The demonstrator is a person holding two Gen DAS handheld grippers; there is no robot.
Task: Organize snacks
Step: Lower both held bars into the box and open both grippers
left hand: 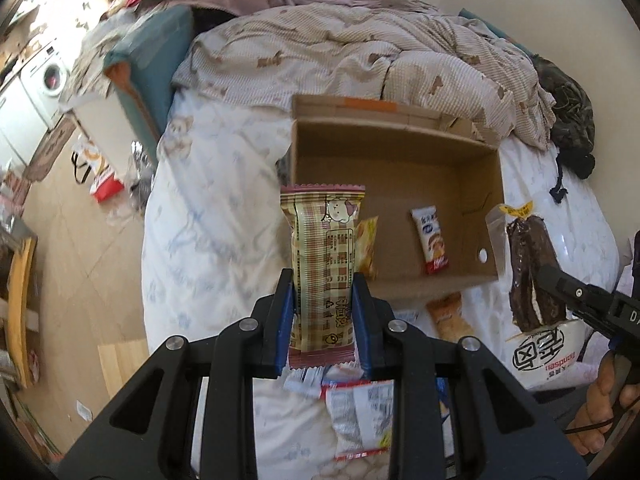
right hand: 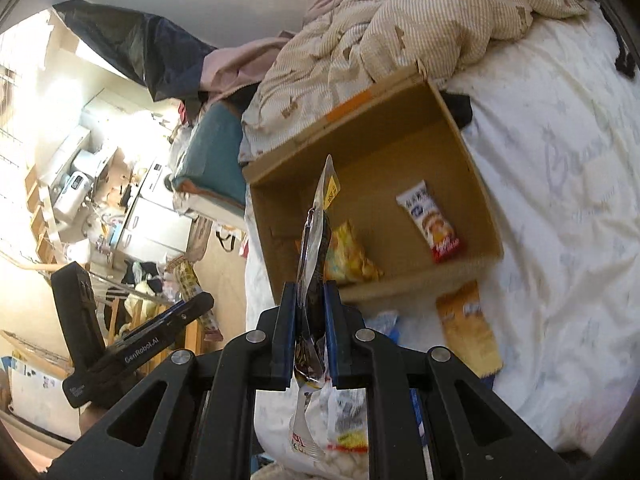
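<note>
Tools (left hand: 322, 280) (right hand: 310, 292) grip snack packets (left hand: 324, 264) (right hand: 314, 248) above box (left hand: 400, 152).

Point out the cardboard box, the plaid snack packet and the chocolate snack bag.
cardboard box (left hand: 400, 148), left wrist view, inner back wall.
plaid snack packet (left hand: 320, 256), left wrist view, printed middle.
chocolate snack bag (left hand: 530, 264), left wrist view, dark contents.

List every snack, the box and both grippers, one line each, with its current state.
left gripper: shut on the plaid snack pack, held upright.
right gripper: shut on the chocolate snack bag.
cardboard box: open, on the bed.
white-and-red snack bar: lying inside the box.
yellow snack packet: inside the box.
orange snack packet: on the bed, outside the box.
</note>
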